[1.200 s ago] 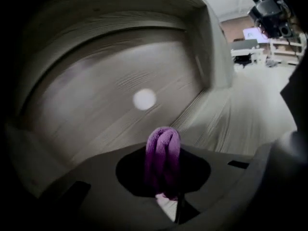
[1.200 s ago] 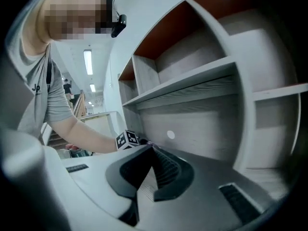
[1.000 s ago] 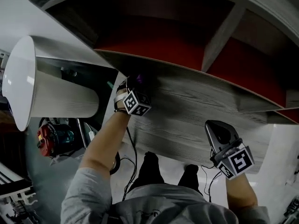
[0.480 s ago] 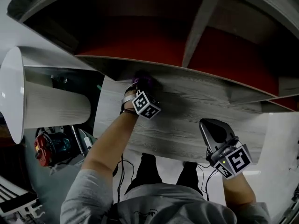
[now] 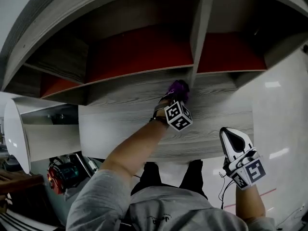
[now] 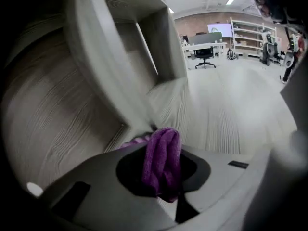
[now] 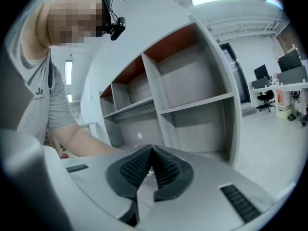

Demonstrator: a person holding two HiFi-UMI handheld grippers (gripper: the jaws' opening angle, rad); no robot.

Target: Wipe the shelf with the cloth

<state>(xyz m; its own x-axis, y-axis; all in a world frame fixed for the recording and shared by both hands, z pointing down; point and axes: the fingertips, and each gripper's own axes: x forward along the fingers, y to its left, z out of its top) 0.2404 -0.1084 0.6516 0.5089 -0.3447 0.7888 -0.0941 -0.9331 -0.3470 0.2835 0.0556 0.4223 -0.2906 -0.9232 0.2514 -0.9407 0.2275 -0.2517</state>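
Mid-wipe: left gripper (image 5: 178, 93) clamps cloth (image 5: 178, 86) on shelf (image 5: 120, 124) by divider (image 5: 198, 42), right gripper (image 5: 234, 139) pinched empty; next, likely sweep sideways.

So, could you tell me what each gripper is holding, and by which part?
The left gripper is shut on the purple cloth, pinching a bunched fold so the rest pokes out past its tips. The right gripper is shut and holds nothing.

The left gripper (image 5: 176, 98) has carried the purple cloth (image 5: 178, 86) rightward along the shelf (image 5: 120, 121) to the upright divider (image 5: 197, 37).
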